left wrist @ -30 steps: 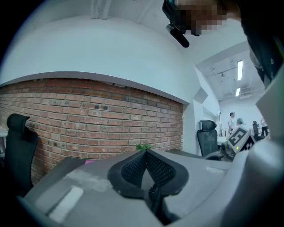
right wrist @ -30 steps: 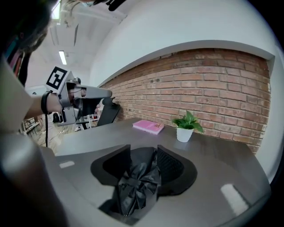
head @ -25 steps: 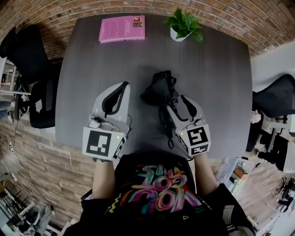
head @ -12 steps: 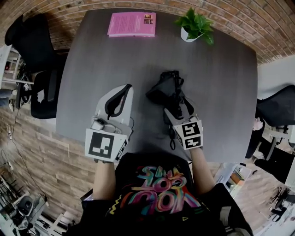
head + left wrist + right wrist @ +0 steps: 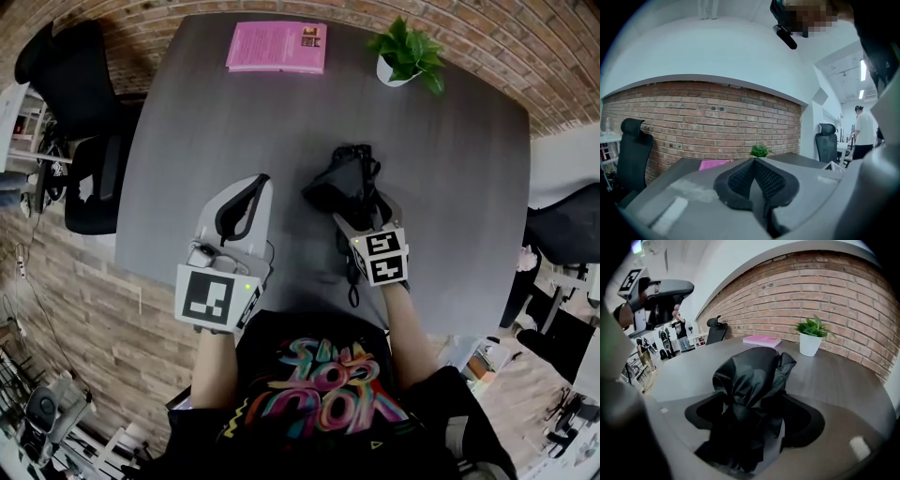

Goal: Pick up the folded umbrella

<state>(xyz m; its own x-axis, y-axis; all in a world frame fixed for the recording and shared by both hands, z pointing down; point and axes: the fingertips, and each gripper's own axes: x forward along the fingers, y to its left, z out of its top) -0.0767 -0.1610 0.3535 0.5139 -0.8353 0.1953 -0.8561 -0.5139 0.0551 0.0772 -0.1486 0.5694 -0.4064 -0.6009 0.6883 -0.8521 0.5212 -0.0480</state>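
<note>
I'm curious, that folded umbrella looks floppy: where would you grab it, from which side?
Around the narrower near part of the folded umbrella, below its puffed far end. It lies lengthwise away from the person, so come from the near end, slanting down, a jaw on each long side. The right gripper is placed so: its jaws have just been opening, the umbrella between them, not squeezed.

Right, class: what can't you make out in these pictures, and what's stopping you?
- Umbrella, near end, head view: under the right tool, whose jaws have just been opening around it.
- Pink book, print, head view: too small.
- Plant, pot, left gripper view: behind the left tool.
</note>
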